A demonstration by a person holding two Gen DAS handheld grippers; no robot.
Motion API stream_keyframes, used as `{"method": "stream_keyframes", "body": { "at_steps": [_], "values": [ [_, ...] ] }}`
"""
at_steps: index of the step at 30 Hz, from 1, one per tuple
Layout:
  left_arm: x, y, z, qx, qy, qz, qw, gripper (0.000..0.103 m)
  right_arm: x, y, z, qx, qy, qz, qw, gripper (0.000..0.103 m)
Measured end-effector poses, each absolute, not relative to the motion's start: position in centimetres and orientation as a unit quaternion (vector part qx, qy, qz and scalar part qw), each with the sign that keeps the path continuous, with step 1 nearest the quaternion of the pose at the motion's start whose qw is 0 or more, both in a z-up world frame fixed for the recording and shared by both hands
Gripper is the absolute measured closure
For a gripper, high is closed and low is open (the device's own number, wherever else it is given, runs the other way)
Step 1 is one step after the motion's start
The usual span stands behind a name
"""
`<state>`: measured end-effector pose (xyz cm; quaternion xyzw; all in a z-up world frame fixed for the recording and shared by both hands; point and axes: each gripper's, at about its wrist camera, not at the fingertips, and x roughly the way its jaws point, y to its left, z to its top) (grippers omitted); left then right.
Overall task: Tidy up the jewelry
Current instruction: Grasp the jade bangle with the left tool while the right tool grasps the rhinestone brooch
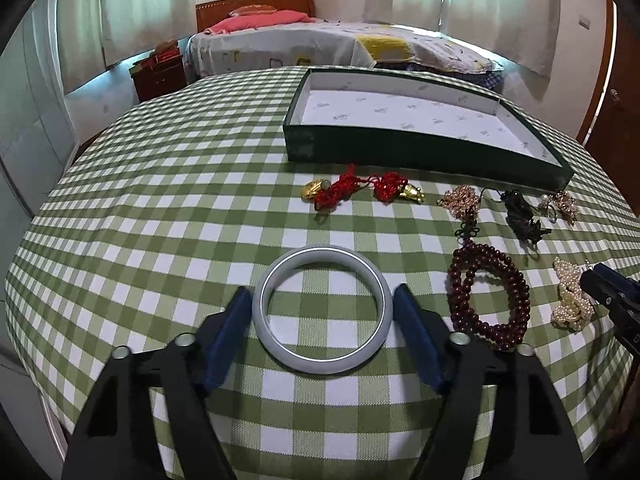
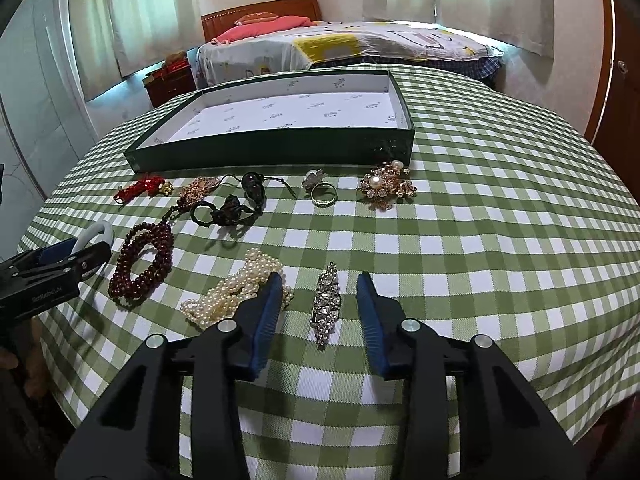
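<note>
Slip risk on both pickups, nothing gripped yet.

Left gripper point(image 1: 323, 316) straddles the pale bangle point(image 1: 322, 308), which lies flat on the checked cloth point(image 1: 168, 216); its pads sit just beside the rim on both sides with a sliver of gap, so it is not clamped. The bangle is smooth and round, and an off-centre squeeze could squirt it forward toward the red cord charms point(image 1: 360, 190). Right gripper point(image 2: 320, 300) has its jaws apart around the rhinestone clip point(image 2: 326, 306), not touching. Its left finger point(image 2: 266, 312) overlaps the pearl strand point(image 2: 230, 300) and could snag or drag it on closing. The clip is thin and flat, so the pads may ride over it. The green box point(image 2: 272, 152), beyond both grippers, is empty.
</note>
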<state>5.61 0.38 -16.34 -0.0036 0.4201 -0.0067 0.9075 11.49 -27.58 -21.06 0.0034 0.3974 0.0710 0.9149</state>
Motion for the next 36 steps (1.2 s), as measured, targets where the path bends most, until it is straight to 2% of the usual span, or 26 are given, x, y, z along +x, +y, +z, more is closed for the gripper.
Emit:
{"method": "stream_keyframes", "body": {
  "at_steps": [11,13,16,25,36],
  "values": [
    [5.7,0.1,-16.2,-0.003,0.419,-0.013,0.908,0.035,11.2,-28.1,-21.0,0.009,0.398,0.067,0.915,0.069],
    [5.8,0.1,-16.1,-0.003,0.419,-0.013,0.908,0.035,11.2,-28.0,-21.1,0.006,0.400,0.071,0.914,0.082],
    [5.8,0.3,-16.1,-0.006,0.418,-0.014,0.909,0.035,11.2,-27.9,-21.1,0.001,0.401,0.070,0.913,0.090],
    [5.9,0.1,-14.5,0.006,0.388,-0.010,0.922,0.035,11.2,-28.0,-19.7,0.008,0.378,0.071,0.923,0.090],
    [10.1,-3.1,-9.0,0.014,0.320,-0.054,0.946,0.035,16.1,-28.3,-14.2,0.032,0.316,0.077,0.945,0.090]
  ]
}}
